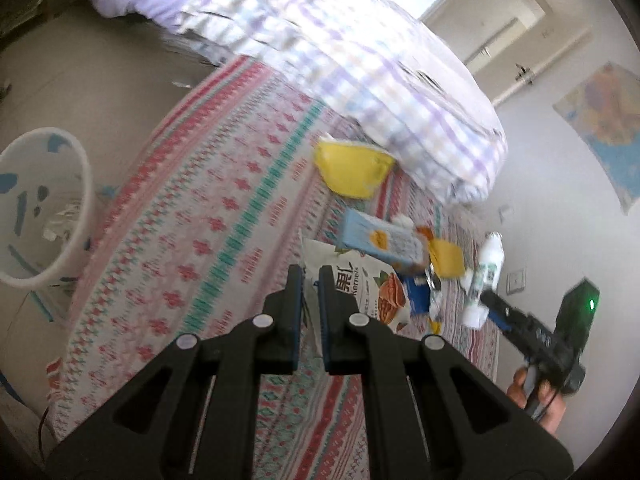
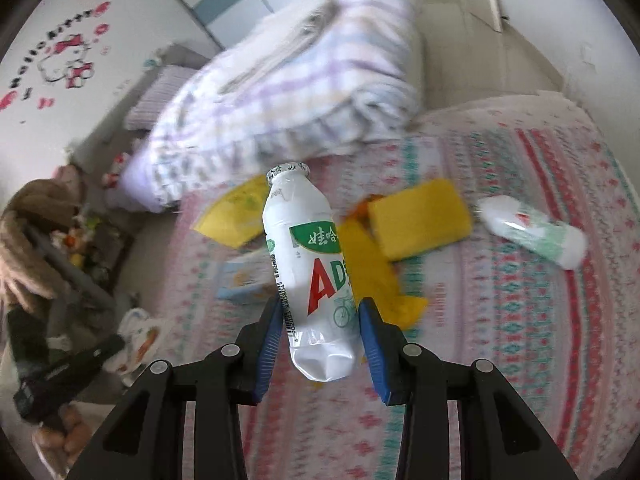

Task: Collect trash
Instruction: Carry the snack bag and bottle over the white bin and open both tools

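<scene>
My right gripper [image 2: 322,312] is shut on a white AD drink bottle [image 2: 312,268] and holds it above the bed; the bottle also shows in the left wrist view [image 1: 482,276]. My left gripper [image 1: 311,276] is nearly shut with a narrow gap, at the edge of a white nut snack bag [image 1: 368,288]; whether it grips the bag is unclear. Other trash lies on the patterned bedspread [image 1: 192,216]: a yellow bag [image 1: 352,168], a blue carton [image 1: 380,240], yellow wrappers [image 2: 416,220] and a second white bottle [image 2: 532,230]. A white waste bin [image 1: 44,208] stands on the floor at the left.
A folded checked quilt [image 1: 360,52] lies at the head of the bed, just beyond the trash. A wall [image 1: 560,200] runs along the bed's right side. A shelf with toys [image 2: 72,240] stands beside the bed in the right wrist view.
</scene>
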`<action>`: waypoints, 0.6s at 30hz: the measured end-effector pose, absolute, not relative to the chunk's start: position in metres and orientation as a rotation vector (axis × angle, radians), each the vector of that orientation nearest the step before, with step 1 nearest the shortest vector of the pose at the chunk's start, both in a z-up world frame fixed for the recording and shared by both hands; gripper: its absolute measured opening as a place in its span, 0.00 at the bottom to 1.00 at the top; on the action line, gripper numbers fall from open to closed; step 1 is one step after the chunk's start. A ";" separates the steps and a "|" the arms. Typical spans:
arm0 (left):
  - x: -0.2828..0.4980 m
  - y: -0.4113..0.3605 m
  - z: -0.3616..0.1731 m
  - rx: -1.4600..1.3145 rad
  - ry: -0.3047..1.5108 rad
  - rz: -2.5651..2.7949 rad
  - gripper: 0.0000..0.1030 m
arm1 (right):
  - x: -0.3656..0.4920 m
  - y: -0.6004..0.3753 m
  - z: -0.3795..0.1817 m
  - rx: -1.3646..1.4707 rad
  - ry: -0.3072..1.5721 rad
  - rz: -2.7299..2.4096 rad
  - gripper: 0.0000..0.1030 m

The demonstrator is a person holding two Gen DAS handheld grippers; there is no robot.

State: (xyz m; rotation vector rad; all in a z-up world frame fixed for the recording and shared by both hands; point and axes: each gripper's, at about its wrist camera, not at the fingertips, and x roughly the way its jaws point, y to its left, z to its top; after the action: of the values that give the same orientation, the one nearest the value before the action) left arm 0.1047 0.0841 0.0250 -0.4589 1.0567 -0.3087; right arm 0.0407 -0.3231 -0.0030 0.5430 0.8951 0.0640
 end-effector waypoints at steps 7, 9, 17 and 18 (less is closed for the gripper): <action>0.117 0.149 0.027 -0.569 1.011 -0.188 0.09 | 0.056 -0.247 -0.006 0.528 0.924 0.243 0.39; 0.119 0.186 0.024 -0.642 0.983 -0.088 0.09 | 0.061 -0.222 -0.012 0.518 0.949 0.294 0.39; 0.089 0.341 -0.029 -1.070 0.920 0.325 0.09 | 0.084 -0.130 -0.040 0.494 1.040 0.450 0.39; 0.085 0.348 -0.036 -1.110 0.922 0.349 0.09 | 0.089 -0.117 -0.042 0.494 1.047 0.466 0.39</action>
State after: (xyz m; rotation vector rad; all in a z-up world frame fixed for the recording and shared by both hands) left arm 0.0853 0.3484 -0.0359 -1.1099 0.9217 0.3487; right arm 0.0892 -0.1171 -0.0422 0.4939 1.0474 0.4658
